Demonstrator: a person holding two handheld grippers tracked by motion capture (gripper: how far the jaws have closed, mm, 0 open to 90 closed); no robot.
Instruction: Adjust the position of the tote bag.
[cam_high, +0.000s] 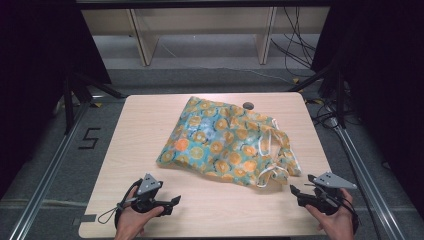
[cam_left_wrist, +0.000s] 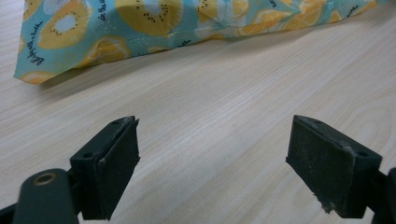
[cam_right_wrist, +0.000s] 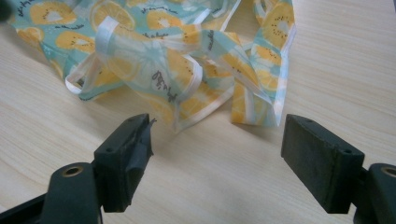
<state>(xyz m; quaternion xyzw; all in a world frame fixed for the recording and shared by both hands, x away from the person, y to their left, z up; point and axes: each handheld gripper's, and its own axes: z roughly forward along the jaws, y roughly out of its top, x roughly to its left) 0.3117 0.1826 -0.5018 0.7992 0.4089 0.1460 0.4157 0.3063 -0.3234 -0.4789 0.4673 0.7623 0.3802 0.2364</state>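
Observation:
A teal cloth bag (cam_high: 220, 140) printed with orange fruit slices lies crumpled on the light wooden table (cam_high: 140, 130), its handles (cam_high: 274, 150) toward the right. My left gripper (cam_high: 176, 200) rests near the front edge, left of centre, open with bare wood between its jaws; the bag's near corner (cam_left_wrist: 37, 74) lies beyond it. My right gripper (cam_high: 292, 190) sits at the front right, open, just short of the bag's looped handles (cam_right_wrist: 177, 79), touching nothing.
A small dark round hole (cam_high: 247, 105) marks the table's far edge. Metal frame rails (cam_high: 50, 165) run along both sides of the table. Wooden shelving legs (cam_high: 145, 45) and cables (cam_high: 295, 40) stand behind it on the floor.

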